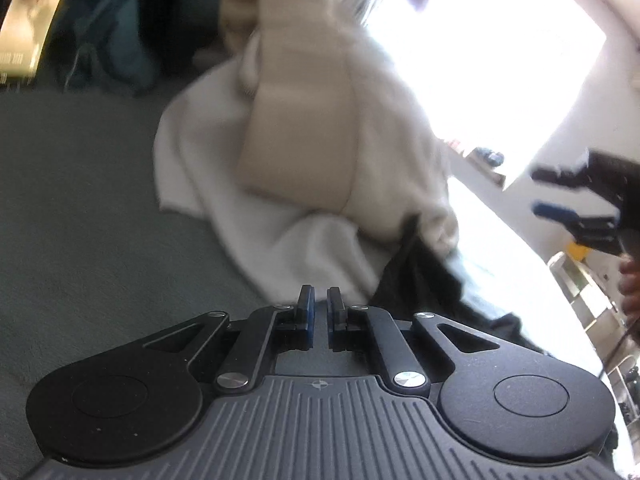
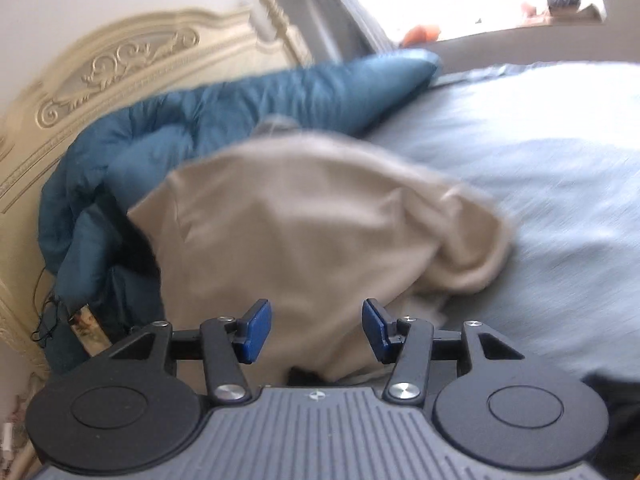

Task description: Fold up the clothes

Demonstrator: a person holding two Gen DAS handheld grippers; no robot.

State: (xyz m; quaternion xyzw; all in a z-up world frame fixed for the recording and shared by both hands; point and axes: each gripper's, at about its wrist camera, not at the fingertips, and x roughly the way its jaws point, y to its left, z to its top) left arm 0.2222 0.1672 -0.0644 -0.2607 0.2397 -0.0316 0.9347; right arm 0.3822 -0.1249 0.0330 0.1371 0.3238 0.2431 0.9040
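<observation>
Beige garment heaped on the bed just before a blue duvet, right tool released, jaws apart near the garment, left tool clenched, empty, short of a white cloth

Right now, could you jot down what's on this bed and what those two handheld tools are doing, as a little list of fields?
Place: bed with carved cream headboard
Garment in work: beige garment, rumpled
Beneath it: white cloth
Beside it: dark garment
Near headboard: blue quilt, bunched
Left gripper: jaws nearly shut, nothing between them
Right gripper: jaws apart, gripping nothing, above the beige garment
Sharpness: blurred
</observation>
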